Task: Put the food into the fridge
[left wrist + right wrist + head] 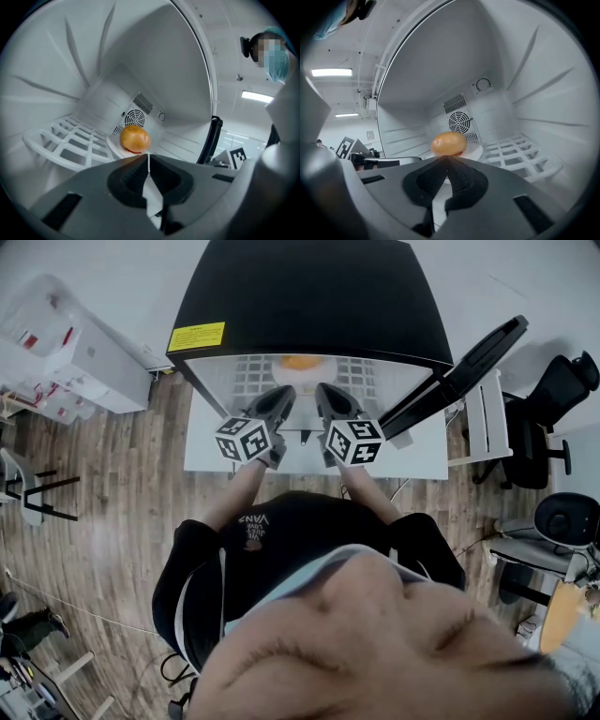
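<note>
Both left claw (149,156) and right claw (446,158) are clenched, empty; food (135,138), perhaps an orange, sits in fridge (309,296); next I withdraw, close door (469,364).

left gripper (280,397) and right gripper (328,396) side by side, held forward, both jaws closed
</note>
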Action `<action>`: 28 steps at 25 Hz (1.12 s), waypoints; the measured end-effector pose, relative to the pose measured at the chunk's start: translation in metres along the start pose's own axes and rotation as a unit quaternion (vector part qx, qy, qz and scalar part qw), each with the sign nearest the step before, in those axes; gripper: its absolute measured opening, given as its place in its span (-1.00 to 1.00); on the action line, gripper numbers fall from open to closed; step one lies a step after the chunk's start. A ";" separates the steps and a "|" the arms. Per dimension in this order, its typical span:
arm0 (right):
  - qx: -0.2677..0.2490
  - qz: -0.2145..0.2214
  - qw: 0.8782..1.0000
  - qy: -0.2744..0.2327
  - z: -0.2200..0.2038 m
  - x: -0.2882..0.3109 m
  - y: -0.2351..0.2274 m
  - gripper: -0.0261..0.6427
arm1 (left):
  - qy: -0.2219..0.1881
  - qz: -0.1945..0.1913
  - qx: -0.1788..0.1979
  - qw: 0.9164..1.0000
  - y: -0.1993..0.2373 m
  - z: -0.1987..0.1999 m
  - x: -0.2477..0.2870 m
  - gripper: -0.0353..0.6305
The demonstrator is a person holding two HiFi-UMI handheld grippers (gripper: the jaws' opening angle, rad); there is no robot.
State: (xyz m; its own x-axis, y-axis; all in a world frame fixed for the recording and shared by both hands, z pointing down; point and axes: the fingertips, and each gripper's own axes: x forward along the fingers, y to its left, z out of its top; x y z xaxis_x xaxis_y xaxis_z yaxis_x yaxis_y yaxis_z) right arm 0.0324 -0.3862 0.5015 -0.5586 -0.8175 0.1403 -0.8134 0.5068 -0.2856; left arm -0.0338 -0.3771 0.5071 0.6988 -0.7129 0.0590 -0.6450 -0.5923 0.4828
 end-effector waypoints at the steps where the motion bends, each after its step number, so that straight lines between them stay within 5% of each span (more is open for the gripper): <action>1: 0.000 0.000 1.000 0.000 0.000 0.000 -0.001 -0.89 | -0.001 0.000 0.000 1.000 0.000 0.000 0.001 -0.82; 28: -0.002 -0.009 1.000 -0.010 0.006 -0.013 0.000 -0.89 | -0.003 0.000 0.000 1.000 -0.010 -0.001 -0.006 -0.82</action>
State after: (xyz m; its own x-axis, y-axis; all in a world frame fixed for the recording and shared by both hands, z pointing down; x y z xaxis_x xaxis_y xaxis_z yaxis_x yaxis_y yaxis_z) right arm 0.0411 -0.3774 0.4939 -0.5411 -0.8314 0.1263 -0.8237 0.4937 -0.2788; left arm -0.0312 -0.3666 0.5023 0.6970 -0.7150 0.0542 -0.6451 -0.5922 0.4828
